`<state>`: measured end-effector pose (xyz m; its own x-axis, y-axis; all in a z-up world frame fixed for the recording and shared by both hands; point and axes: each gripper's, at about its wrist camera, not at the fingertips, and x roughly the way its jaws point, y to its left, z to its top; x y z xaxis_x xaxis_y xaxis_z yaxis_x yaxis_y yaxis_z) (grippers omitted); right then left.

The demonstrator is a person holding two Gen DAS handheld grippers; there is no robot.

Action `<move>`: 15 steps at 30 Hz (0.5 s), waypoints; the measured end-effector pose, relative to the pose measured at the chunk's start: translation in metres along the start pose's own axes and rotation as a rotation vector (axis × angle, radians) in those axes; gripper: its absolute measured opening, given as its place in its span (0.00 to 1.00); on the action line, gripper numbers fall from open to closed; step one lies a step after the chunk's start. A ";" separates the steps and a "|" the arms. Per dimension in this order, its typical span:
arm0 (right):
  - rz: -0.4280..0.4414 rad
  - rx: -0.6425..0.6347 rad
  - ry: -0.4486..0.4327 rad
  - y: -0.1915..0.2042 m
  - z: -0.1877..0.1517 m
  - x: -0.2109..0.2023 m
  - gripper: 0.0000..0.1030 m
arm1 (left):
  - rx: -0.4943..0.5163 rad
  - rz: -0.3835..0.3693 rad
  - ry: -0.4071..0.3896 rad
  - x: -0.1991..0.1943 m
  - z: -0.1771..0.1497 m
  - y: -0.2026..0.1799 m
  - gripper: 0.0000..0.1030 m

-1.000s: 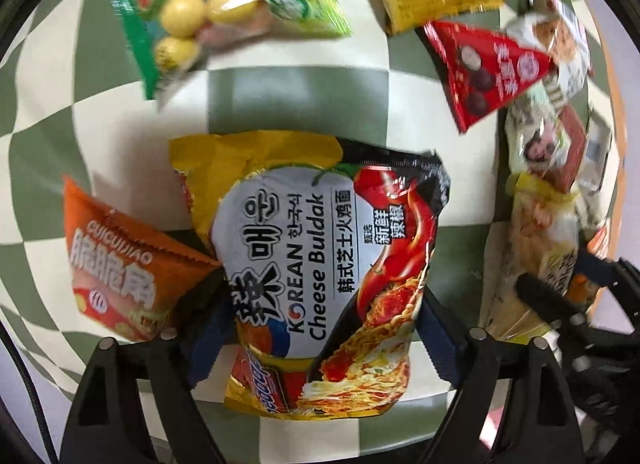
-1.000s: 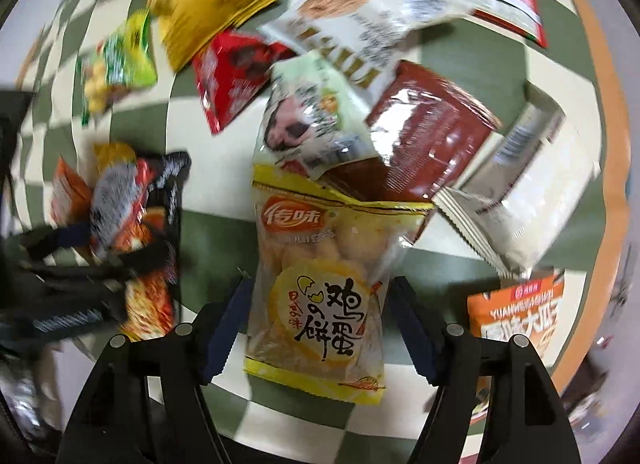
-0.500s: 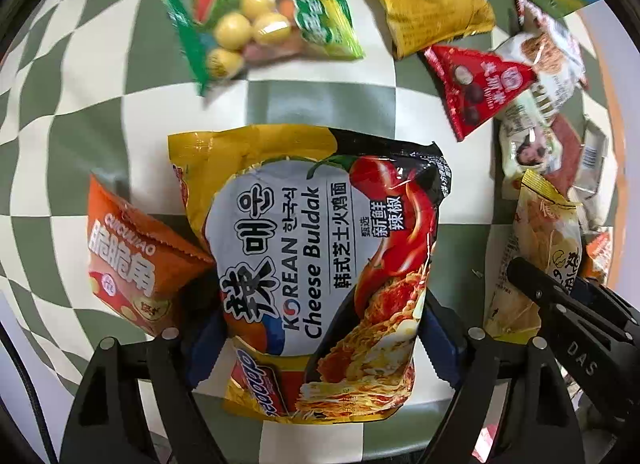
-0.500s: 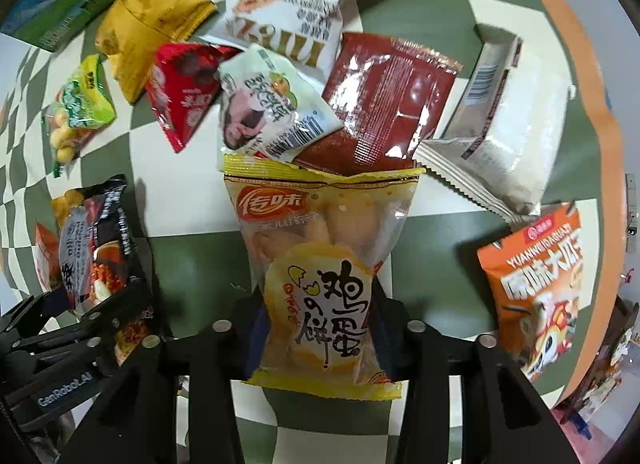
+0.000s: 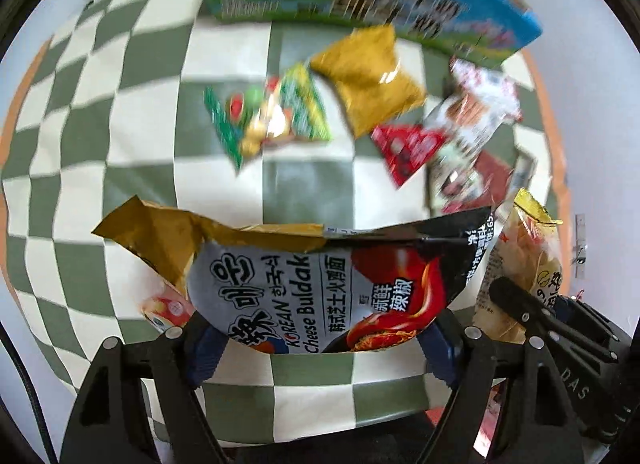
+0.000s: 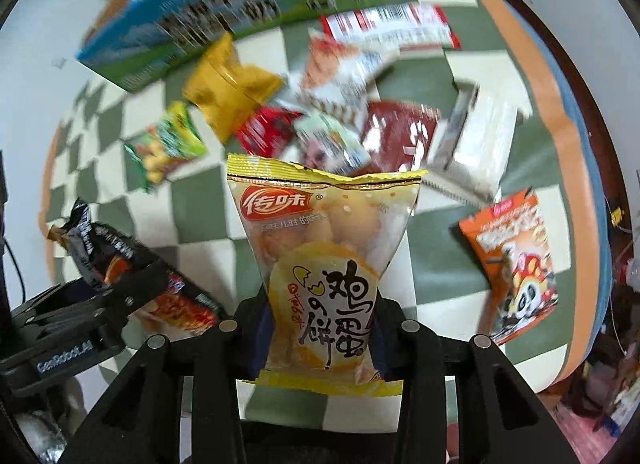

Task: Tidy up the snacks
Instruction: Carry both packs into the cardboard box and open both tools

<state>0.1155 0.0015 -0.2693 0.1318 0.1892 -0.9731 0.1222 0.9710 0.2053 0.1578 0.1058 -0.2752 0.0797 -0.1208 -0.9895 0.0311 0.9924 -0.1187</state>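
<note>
Right wrist view: an egg biscuit bag [image 6: 320, 264] is clamped by the right gripper [image 6: 320, 328]; beside it, a noodle packet [image 5: 320, 284] is gripped by the left gripper [image 5: 320, 344], whose jaws have just been closing.

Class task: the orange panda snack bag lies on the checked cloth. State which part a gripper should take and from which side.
Take the orange panda bag across its narrower width near the middle, coming straight down from above. It lies flat and alone on the checked cloth, both long edges free, so the fingers can straddle it.
</note>
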 end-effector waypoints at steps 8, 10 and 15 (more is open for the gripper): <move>0.119 -0.064 -0.117 -0.057 0.078 -0.075 0.40 | 0.017 -0.046 -0.160 -0.099 0.058 -0.029 0.78; 0.146 -0.089 -0.156 -0.058 0.108 -0.092 0.40 | 0.021 -0.061 -0.201 -0.127 0.085 -0.032 0.78; 0.206 -0.129 -0.227 -0.049 0.190 -0.126 0.40 | 0.021 -0.089 -0.243 -0.171 0.160 -0.036 0.78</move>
<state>0.2793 -0.0980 -0.1367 0.3587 0.3602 -0.8612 -0.0535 0.9290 0.3662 0.3022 0.0876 -0.0885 0.3131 -0.2116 -0.9258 0.0688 0.9773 -0.2002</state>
